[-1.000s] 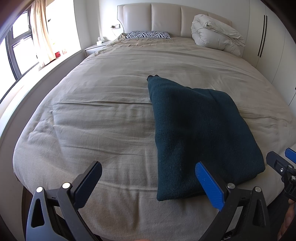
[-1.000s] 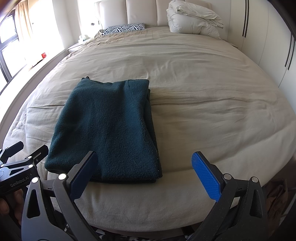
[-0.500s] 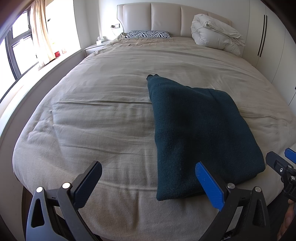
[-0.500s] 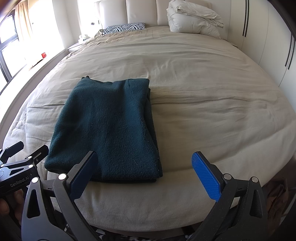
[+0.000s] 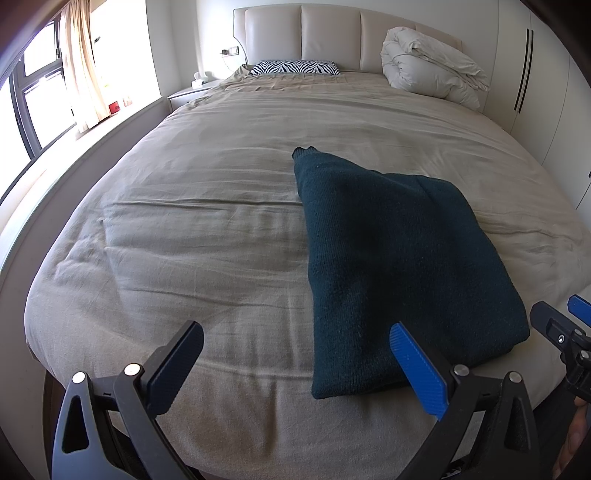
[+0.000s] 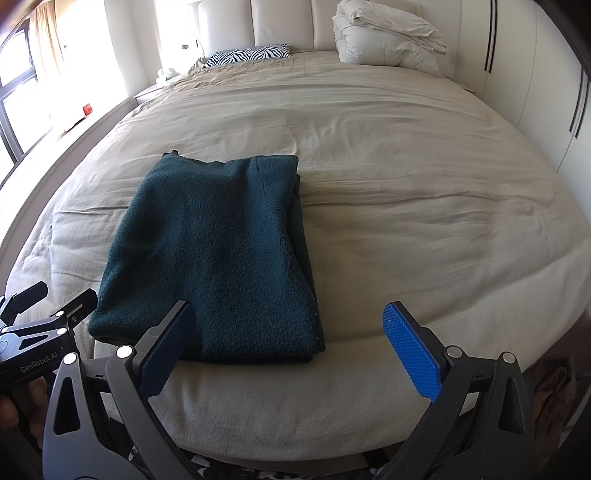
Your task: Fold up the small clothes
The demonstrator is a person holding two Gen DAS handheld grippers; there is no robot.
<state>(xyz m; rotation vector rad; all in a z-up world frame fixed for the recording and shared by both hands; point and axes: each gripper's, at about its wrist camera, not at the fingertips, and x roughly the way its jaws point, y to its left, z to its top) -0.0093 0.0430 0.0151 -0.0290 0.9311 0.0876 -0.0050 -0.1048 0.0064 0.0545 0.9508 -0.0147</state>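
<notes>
A dark teal knitted garment (image 5: 399, 266) lies folded into a rectangle on the beige bed (image 5: 192, 236), near the foot edge. In the right wrist view the same garment (image 6: 218, 258) sits left of centre. My left gripper (image 5: 295, 365) is open above the foot edge, with its right finger over the garment's near left corner and nothing between the fingers. My right gripper (image 6: 288, 350) is also open and holds nothing, hovering just short of the garment's near right corner. Each gripper shows at the edge of the other's view.
A zebra-print pillow (image 5: 295, 67) and a rolled white duvet (image 5: 432, 70) lie at the padded headboard (image 5: 332, 29). A window with a curtain (image 5: 79, 66) runs along the left, white wardrobe doors (image 5: 546, 92) along the right. A hand (image 6: 14, 402) grips the left tool.
</notes>
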